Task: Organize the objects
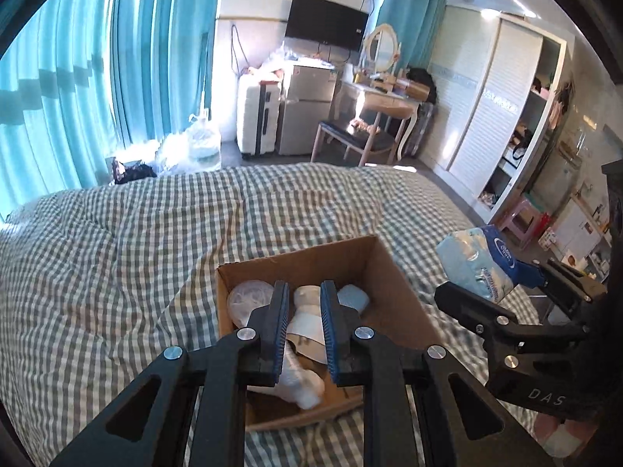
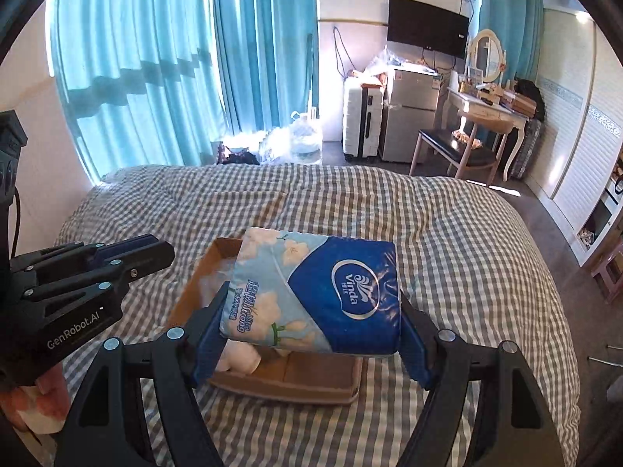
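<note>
— Left claw checked first, nearest the lens: blue pads drawn together, nothing gripped. Right claw clamped across the ends of a tissue pack, pack tilted.

— Whereabouts of the pack?

— Between the right claw's pads, clear of the bedding, above a cardboard box sitting below and just ahead of that claw on a checked quilt. Seen from the left claw, off to its right and well apart from the box rim.

— Box contents?

— Directly under the left claw: round clear tub, white roll, pale blue item. Already part filled.

— Hazards?

— Judged, not observed. Soft wrapper held only by its ends: liable to sag or slip out early. Looks about as wide as the opening, so likely to catch on the rim or perch on the contents. Soft bedding underneath: could tip the box under a push. Left claw close alongside: risk of a knock between the two.

— Legible markings?

— "Vinda" in white on the dark blue patch; "Ultra Strong" along the pale side beside characters too small to read. "GenRobot.AI" on the left claw's body; "DAS" on the right claw's.
</note>
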